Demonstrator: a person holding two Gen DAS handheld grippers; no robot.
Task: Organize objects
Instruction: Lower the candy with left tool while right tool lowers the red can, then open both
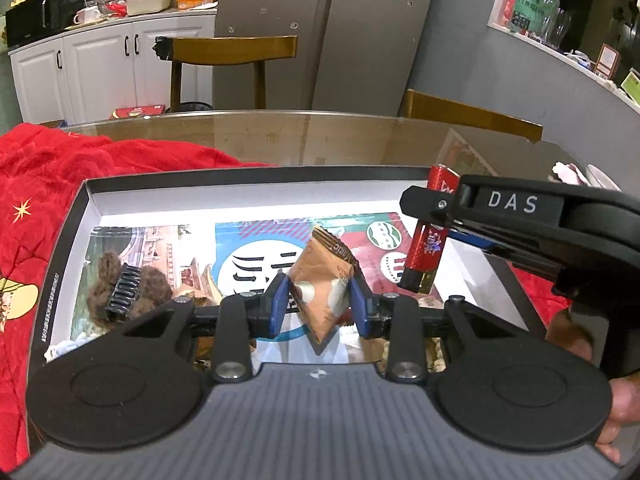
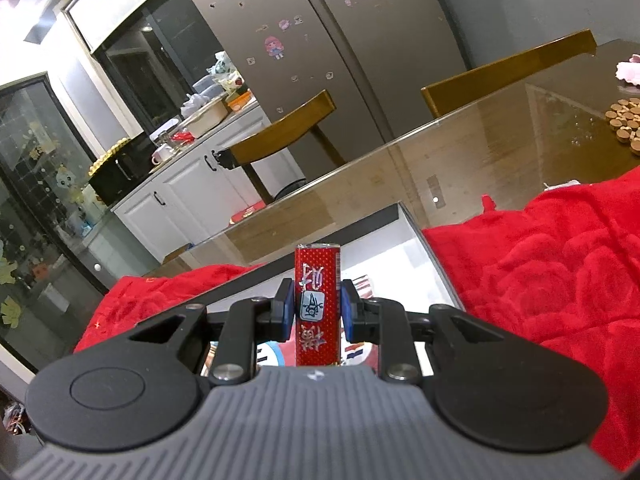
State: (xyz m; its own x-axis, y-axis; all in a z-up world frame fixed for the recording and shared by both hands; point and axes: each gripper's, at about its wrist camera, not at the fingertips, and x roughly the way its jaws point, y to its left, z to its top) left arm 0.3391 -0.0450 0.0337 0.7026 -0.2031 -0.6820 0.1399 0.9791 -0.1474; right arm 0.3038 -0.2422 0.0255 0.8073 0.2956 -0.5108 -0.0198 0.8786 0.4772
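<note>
Left wrist view: close above the open box [image 1: 92, 200], facing the fridge [image 1: 320, 32]. Right wrist view: rolled, from the box's right; both share box, table [image 2: 480, 140], fridge.

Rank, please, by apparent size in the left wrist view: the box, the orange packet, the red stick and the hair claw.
1. box
2. orange packet
3. red stick and hair claw: too alike to rank.

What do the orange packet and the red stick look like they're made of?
Orange packet: likely thin plastic or foil film, judging by creases and a serrated sealed edge. Red stick: glossy, sparkly metallic-looking wrapper, probably foil or foil-printed paper; the contents are hidden.
</note>
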